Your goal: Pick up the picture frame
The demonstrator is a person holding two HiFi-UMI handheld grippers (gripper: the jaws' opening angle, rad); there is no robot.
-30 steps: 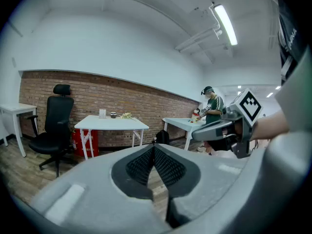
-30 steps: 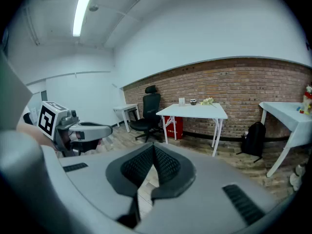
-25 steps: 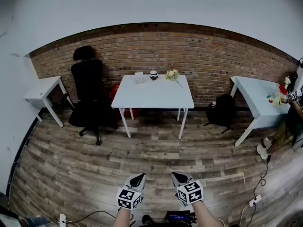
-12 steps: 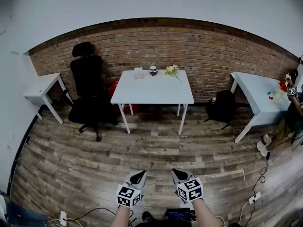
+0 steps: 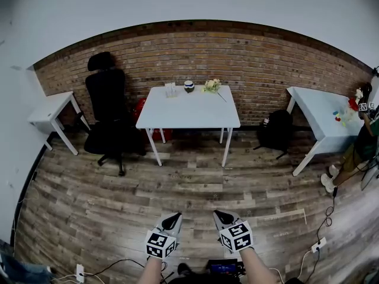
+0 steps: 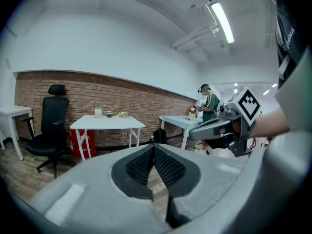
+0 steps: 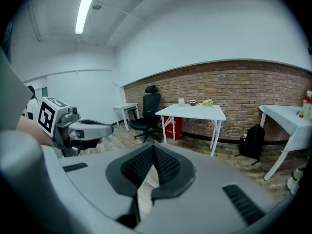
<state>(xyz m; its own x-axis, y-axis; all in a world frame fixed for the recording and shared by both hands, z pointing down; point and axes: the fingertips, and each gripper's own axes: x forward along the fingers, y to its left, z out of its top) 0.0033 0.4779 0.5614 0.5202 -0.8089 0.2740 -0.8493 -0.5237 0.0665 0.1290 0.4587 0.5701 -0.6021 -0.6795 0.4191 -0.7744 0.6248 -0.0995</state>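
1. Forearms [image 5: 254, 270] come in from the bottom edge of the head view, side by side. The left gripper [image 5: 172, 220] and the right gripper [image 5: 221, 217] hang over the wooden floor [image 5: 195, 185]. Both point forward and a little down, toward the middle worktop [image 5: 189, 116].
2. The left gripper's fingers [image 6: 140, 165] are pressed together with nothing between them. The right gripper's fingers [image 7: 169, 165] are closed and empty in the same way.
3. I count three white worktops: the middle one, a small one at the left [image 5: 50, 110] and a larger one at the right [image 5: 320, 114]. There is also one black office chair [image 5: 108, 108], one black backpack [image 5: 277, 134] and one person [image 5: 361, 144] by the right worktop.
4. Three things stand on the middle worktop, near its wall side: the picture frame [image 5: 170, 90], a small dark-and-white cup [image 5: 189, 86] and a bunch of flowers [image 5: 212, 87].
5. The picture frame is small, pale and upright, and it is too small to see more. It stands at the back left of the middle worktop, near the cup and well apart from both grippers.
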